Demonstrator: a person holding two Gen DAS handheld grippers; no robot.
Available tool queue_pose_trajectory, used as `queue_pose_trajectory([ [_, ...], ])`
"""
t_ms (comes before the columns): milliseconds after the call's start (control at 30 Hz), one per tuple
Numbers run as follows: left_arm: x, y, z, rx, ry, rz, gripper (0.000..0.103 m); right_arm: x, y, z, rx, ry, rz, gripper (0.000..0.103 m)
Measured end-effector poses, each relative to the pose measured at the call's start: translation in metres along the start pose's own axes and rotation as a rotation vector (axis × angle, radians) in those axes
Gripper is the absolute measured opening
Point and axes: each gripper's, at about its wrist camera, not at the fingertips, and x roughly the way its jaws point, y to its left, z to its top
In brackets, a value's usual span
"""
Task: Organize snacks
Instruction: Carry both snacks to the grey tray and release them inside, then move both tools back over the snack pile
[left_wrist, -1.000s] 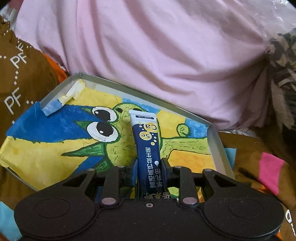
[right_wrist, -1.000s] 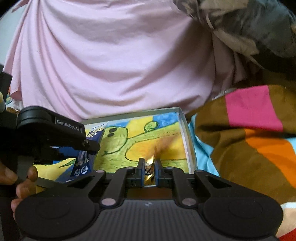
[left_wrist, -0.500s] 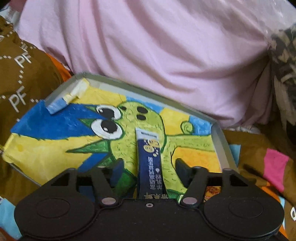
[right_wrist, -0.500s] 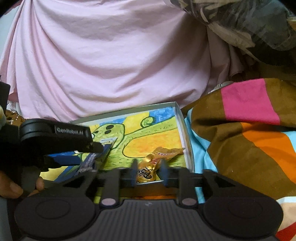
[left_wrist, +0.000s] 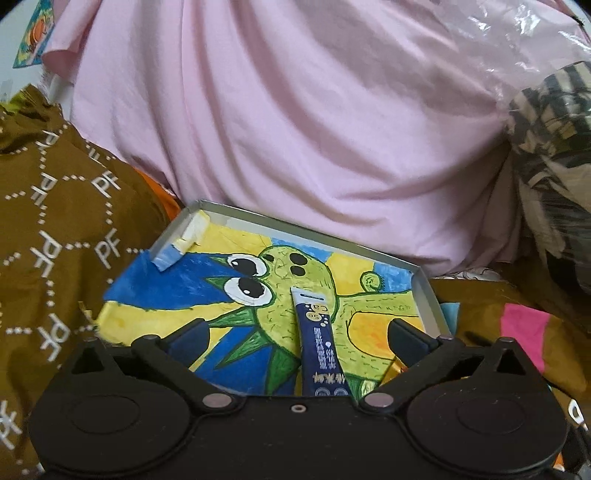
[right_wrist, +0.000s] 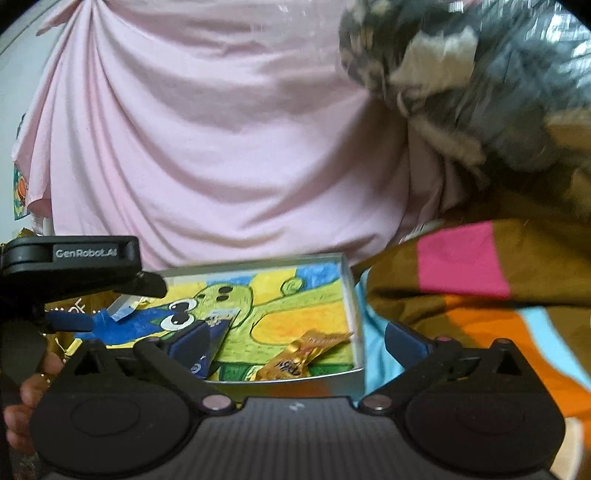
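Flat blue sachet (left_wrist: 321, 343), crinkled, seemingly foil candy (right_wrist: 295, 360), shallow tray (left_wrist: 314, 236)

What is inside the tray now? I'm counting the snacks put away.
Inside the tray, on its cartoon lining, lie a blue sachet and a gold candy. The near edge is hidden behind the open left gripper and right gripper.

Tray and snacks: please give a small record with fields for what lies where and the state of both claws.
tray: shallow box lined with a cartoon drawing
blue stick pack: lying flat in the tray, ungripped
gold candy: in the tray near its right wall
left claw: open
right claw: open
backdrop: pink cloth
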Motion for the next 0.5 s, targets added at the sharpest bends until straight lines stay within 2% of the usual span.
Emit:
queue_pose_trajectory([
  [267, -0.050, 0.004, -0.009, 0.030, -0.008, -0.024, 0.102, -0.051, 0.007, 0.004, -0.059, -0.032, 0.001, 0.103],
  [500, -0.092, 0.008, -0.025, 0.087, 0.010, -0.055, 0.102, -0.099, 0.016, -0.004, -0.089, 0.007, -0.002, 0.103],
])
